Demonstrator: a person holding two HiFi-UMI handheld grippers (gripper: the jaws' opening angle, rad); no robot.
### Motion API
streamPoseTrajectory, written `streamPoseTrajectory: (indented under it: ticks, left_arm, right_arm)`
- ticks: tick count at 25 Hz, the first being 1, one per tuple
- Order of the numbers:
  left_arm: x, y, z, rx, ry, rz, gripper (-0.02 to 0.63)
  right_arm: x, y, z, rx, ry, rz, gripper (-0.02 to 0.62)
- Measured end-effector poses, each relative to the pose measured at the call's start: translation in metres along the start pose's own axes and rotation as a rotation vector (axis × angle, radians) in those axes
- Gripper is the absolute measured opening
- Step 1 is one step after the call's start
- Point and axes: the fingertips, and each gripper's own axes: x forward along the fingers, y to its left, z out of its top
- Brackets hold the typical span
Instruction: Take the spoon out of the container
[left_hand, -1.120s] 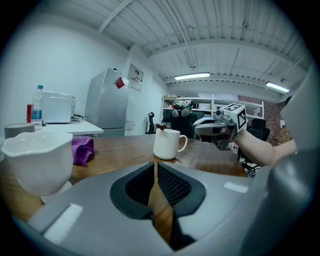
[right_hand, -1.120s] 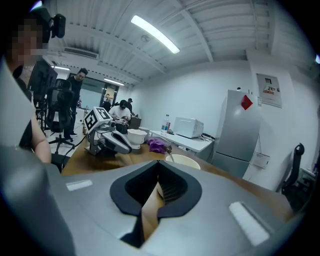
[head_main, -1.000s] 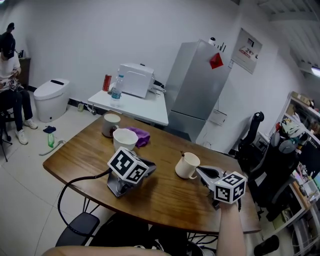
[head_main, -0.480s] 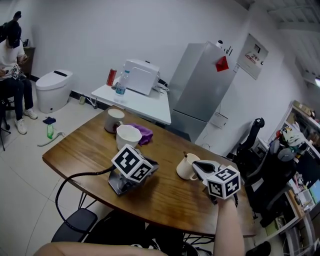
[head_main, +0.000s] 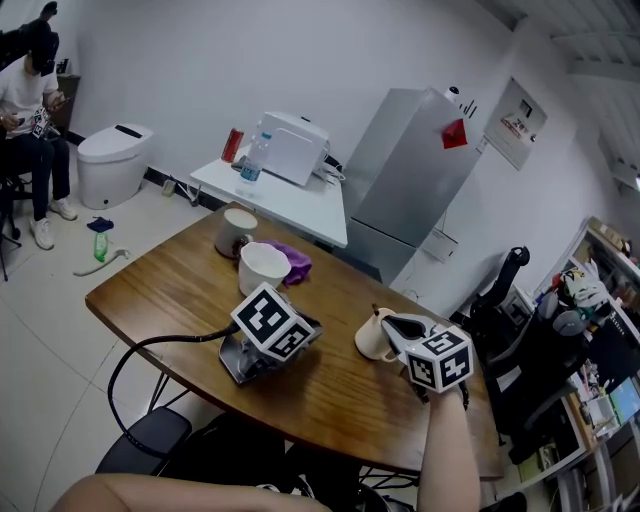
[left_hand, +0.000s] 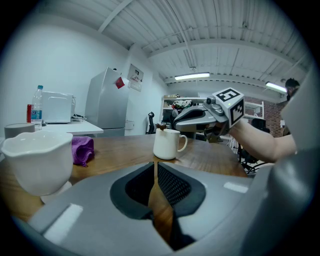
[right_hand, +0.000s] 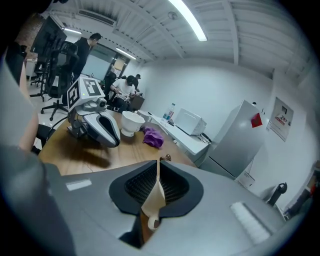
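Observation:
A cream mug stands on the wooden table with a brown spoon upright in it. My right gripper hovers at the mug's right rim, just short of the spoon handle. In the right gripper view the spoon's top shows just past the tips of that gripper, and the mug shows through the slit. The jaws are barely parted and opening, with nothing between them. My left gripper lies shut on the table, left of the mug, facing the spoon.
A white bowl, a purple cloth and a grey cup sit at the table's far side. A black cable hangs off the near edge. Beyond are a white side table, a fridge and a seated person.
My right gripper has moved left, from beside the mug's handle to its rim near the spoon. The left gripper has stayed on the table. The head view has shifted slightly.

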Motion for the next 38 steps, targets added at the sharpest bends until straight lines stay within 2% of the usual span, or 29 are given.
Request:
streamPoseTrajectory:
  ticks: [9, 17, 20, 23, 30, 32, 36, 38]
  left_arm:
    - [0.001, -0.001, -0.001, -0.002, 0.001, 0.0, 0.021]
    - [0.001, 0.0, -0.001, -0.002, 0.002, 0.0, 0.021]
    - [0.001, 0.0, -0.001, -0.002, 0.002, 0.0, 0.021]
    - [0.001, 0.001, 0.0, -0.001, 0.002, 0.0, 0.021]
    - [0.001, 0.0, -0.001, -0.001, 0.001, 0.001, 0.021]
    - [0.002, 0.0, 0.0, -0.002, 0.001, 0.001, 0.021]
    - [0.001, -0.001, 0.001, 0.0, 0.001, 0.001, 0.021]
    - [0.0, -0.001, 0.0, -0.001, 0.002, 0.001, 0.021]
  right_arm:
    - [0.012, -0.003, 0.003, -0.047, 0.037, -0.057, 0.072]
    - [0.026, -0.006, 0.006, -0.078, 0.071, -0.105, 0.151]
    - [0.033, -0.007, 0.007, -0.1, 0.097, -0.13, 0.202]
    - [0.04, -0.007, 0.006, -0.125, 0.122, -0.144, 0.219]
    - [0.048, -0.004, 0.002, -0.101, 0.136, -0.129, 0.193]
    - [0.047, -0.006, 0.001, -0.096, 0.14, -0.138, 0.171]
    - [0.042, -0.011, 0.001, -0.078, 0.125, -0.162, 0.087]
    - [0.041, -0.011, 0.003, -0.08, 0.12, -0.164, 0.084]
